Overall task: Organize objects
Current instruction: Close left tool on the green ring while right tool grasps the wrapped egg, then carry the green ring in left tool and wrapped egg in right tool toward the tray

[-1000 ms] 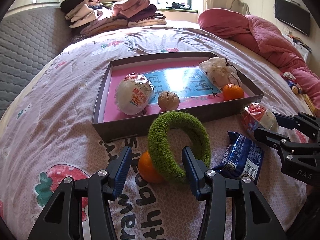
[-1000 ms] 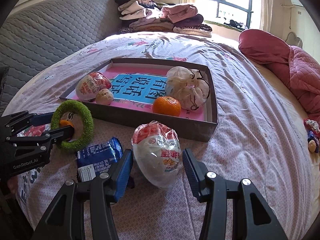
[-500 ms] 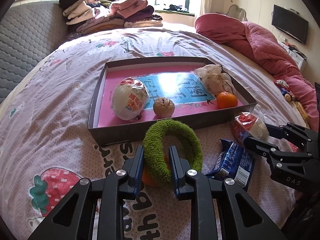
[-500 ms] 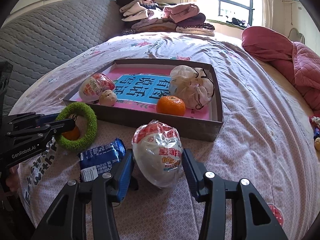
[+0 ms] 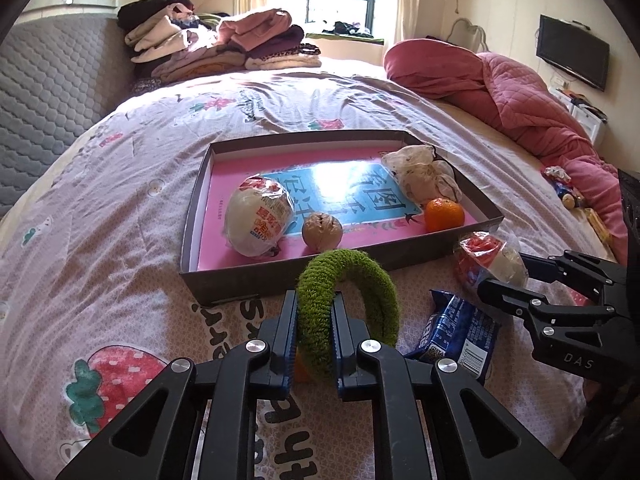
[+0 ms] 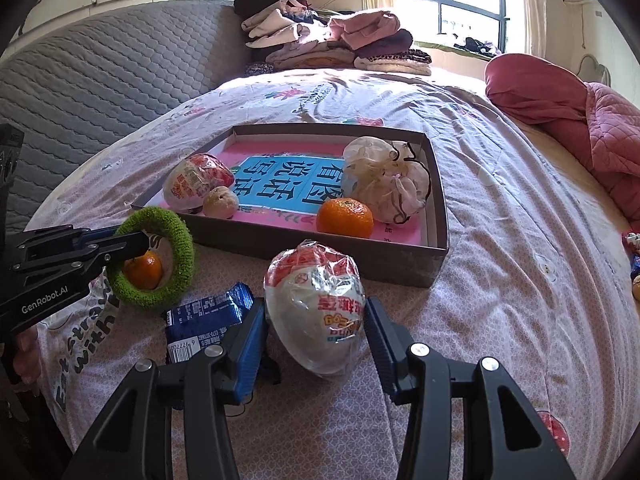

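Observation:
My left gripper (image 5: 314,332) is shut on the near side of a fuzzy green ring (image 5: 360,280), held upright just above the bedspread; it also shows in the right wrist view (image 6: 176,264). An orange (image 6: 143,274) lies on the bed behind the ring. My right gripper (image 6: 316,338) is open, its fingers on either side of a plastic-wrapped egg-shaped snack (image 6: 316,304) on the bed. A blue snack packet (image 6: 208,316) lies between the two grippers. The shallow box (image 5: 240,280) with a pink floor holds another wrapped snack (image 5: 258,220), a walnut (image 5: 322,230), an orange (image 5: 444,214) and a white pouch (image 5: 424,176).
A patterned bedspread (image 5: 100,220) covers the bed. A pink quilt (image 5: 520,92) lies at the right, folded clothes (image 5: 208,44) are stacked at the far end, and a grey padded headboard (image 6: 100,68) runs along the left. Small toys (image 5: 564,188) lie near the right edge.
My left gripper went from open around the green ring to shut on it and has lifted it slightly. My right gripper stays open around the wrapped snack.

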`<move>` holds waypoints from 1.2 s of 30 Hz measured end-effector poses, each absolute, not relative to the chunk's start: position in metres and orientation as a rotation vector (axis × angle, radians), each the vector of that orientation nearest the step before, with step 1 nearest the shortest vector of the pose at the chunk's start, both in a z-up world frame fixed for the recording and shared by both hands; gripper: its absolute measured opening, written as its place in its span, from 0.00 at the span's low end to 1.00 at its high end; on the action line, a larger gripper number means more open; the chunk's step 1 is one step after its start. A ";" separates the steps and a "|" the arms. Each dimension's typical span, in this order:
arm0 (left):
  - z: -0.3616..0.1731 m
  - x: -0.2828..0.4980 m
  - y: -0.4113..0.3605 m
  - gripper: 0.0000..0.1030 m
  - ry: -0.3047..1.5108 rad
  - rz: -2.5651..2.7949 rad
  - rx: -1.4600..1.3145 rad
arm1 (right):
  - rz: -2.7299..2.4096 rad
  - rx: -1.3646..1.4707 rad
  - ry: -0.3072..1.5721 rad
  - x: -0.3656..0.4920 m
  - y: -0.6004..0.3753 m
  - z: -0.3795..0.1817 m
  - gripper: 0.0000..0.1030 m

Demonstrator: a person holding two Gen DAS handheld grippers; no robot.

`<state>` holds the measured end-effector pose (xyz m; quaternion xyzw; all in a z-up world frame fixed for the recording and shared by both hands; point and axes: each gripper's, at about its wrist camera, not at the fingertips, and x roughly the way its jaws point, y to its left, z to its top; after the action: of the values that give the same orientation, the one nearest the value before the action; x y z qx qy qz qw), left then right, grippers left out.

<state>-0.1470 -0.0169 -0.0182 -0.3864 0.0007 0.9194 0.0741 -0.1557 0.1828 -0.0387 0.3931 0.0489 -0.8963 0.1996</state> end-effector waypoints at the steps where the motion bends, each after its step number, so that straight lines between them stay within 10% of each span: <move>1: -0.017 -0.146 -0.017 0.14 0.001 2.762 -1.151 | -2.505 1.096 0.134 -0.156 0.183 -0.038 0.47; 36: 0.015 -0.126 -0.010 0.14 0.025 2.817 -1.049 | -2.504 0.971 0.116 -0.141 0.179 -0.017 0.47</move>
<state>-0.1256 -0.0102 0.0154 -0.3482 0.0083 0.9349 0.0677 -0.1412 0.1794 -0.0166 0.3520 0.0421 -0.9076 0.2248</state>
